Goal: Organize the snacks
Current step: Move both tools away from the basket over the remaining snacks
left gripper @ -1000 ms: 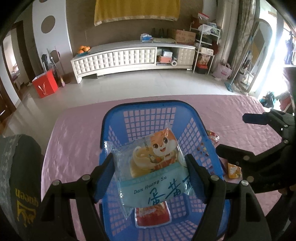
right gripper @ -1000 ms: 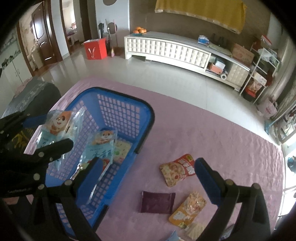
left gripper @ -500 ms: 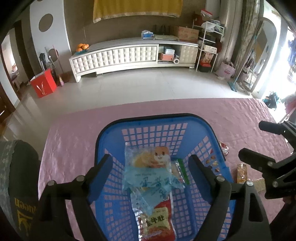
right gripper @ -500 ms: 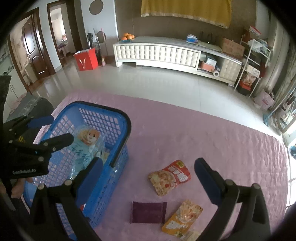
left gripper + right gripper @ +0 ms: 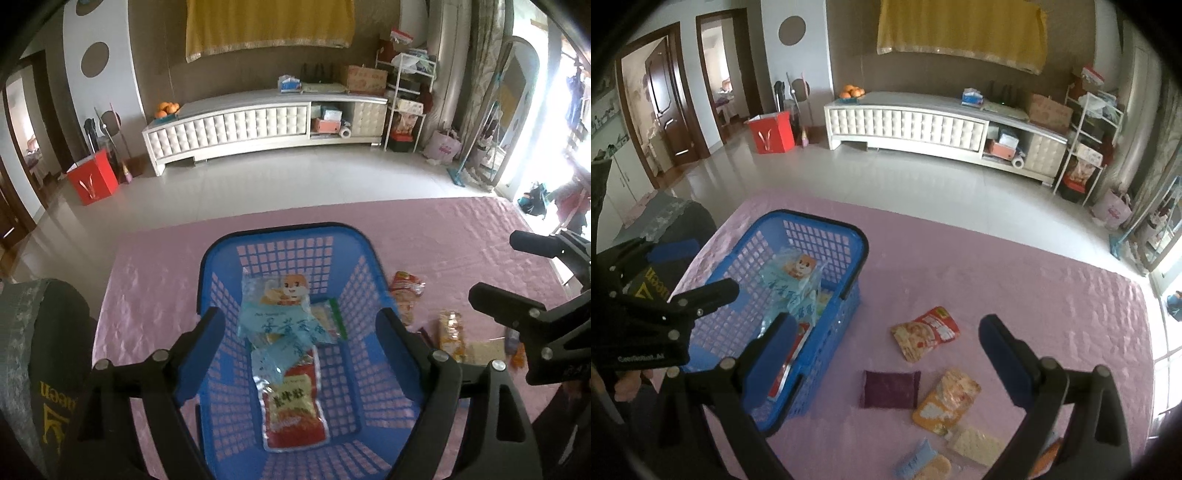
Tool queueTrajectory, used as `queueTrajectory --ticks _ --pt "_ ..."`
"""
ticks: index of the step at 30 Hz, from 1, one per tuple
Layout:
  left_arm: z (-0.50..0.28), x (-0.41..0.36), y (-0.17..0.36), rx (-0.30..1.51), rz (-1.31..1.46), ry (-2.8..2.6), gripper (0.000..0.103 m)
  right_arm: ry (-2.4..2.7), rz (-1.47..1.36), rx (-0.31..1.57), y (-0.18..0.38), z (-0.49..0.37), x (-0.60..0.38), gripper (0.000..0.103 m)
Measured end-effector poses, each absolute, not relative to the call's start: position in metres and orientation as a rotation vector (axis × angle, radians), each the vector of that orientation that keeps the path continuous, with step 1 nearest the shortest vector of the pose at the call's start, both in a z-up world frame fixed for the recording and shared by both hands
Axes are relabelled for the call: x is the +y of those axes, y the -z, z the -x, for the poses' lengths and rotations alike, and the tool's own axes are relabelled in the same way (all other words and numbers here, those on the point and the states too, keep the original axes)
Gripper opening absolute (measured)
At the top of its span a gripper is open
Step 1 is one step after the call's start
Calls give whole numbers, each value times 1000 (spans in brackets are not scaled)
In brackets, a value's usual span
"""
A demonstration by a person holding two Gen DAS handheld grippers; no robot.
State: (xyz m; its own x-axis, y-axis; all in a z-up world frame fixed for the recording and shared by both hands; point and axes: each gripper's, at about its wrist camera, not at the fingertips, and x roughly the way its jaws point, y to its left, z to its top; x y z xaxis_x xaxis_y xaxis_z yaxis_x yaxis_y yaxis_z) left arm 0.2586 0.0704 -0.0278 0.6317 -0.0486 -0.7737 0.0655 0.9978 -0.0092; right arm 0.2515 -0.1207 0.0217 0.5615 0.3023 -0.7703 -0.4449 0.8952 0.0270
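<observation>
Both tongs, left (image 5: 300, 334) and right (image 5: 884, 349), gape wide and empty. Right of the blue basket (image 5: 827, 225), the purple packet (image 5: 889, 388) lies flat; the right tongs should straddle it squarely.

The left tool (image 5: 301, 326) hovered over the blue basket (image 5: 221, 251) with its jaws wide and nothing between them. Inside lay a pale blue snack packet (image 5: 275, 312) overlapping a red pouch (image 5: 293, 410) — more packets (image 5: 448, 334) sat near the counter's (image 5: 155, 288) right edge, beside the right tool (image 5: 517, 273).
</observation>
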Motion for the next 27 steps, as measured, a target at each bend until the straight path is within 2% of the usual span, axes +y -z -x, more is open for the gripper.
queueTrajectory --ticks 14,27 --pt "-212 10 -4 828 -77 122 82 -404 147 847 -32 -215 -172 101" --pt "-208 -66 17 865 -144 230 82 -351 139 893 -6 -204 -238 101"
